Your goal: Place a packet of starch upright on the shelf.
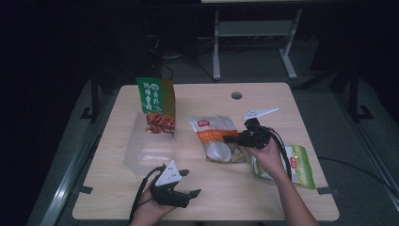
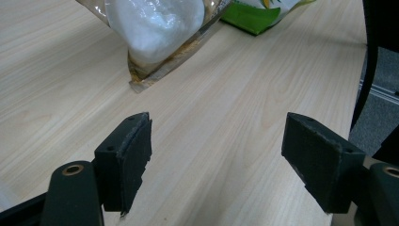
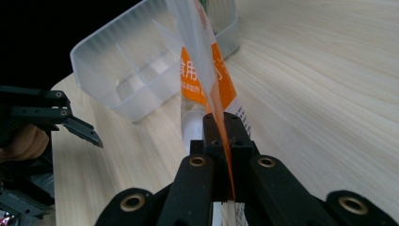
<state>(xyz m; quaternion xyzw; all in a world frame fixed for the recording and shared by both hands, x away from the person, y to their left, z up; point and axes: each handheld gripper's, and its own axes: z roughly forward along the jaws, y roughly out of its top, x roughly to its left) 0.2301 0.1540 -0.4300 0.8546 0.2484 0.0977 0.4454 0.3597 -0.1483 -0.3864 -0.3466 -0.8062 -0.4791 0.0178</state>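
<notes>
Right gripper (image 3: 221,136) clenched on orange snack bag (image 1: 216,136) edge; bag's print blurred. Left gripper (image 2: 216,160) released, over bare table (image 2: 226,141). Clear bin (image 3: 127,80) partly behind the bag.

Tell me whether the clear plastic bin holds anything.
Holds one thing: the green-and-orange snack bag stands upright inside the clear plastic bin; its near part shows bare.

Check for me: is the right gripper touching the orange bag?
Touching. In the right gripper view the right gripper has its jaws closed on the edge of the orange bag, pinching the film with no gap.
</notes>
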